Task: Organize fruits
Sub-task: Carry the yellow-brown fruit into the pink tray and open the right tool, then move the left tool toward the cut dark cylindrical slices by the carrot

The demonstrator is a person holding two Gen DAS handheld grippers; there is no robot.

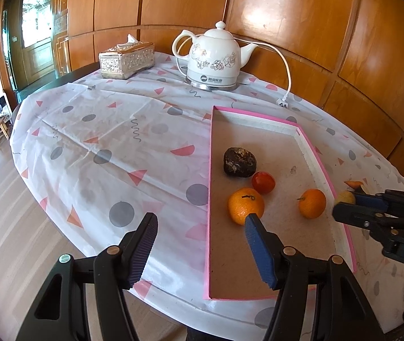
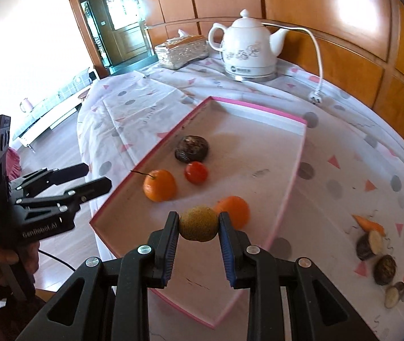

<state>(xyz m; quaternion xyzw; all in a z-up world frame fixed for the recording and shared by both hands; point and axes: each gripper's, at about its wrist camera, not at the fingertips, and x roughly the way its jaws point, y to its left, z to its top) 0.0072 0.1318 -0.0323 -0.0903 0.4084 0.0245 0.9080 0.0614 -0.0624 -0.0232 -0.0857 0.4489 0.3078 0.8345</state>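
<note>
Right gripper point(image 2: 199, 224) pinching a small yellow-green fruit point(image 2: 199, 223) between both pads, hanging above the near end of the pink-rimmed tray point(image 2: 261, 105). In the tray: 2 oranges point(image 2: 159, 185), a red tomato point(image 2: 196, 172) and a dark brown fruit point(image 2: 192, 147), the nearer orange point(image 2: 234, 207) right behind the held fruit. Left gripper point(image 1: 202, 244) spread, holding nothing, over the tray's left edge. On the cloth to the right lie a carrot piece point(image 2: 368, 223) and dark cut pieces point(image 2: 369, 244). Kettle point(image 2: 248, 48) and tissue box point(image 2: 182, 49) stand at the back.

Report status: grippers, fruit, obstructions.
Right gripper shut on yellow-green fruit over pink tray. Left gripper open, empty. Four fruits in tray. Nothing blocking.
</note>
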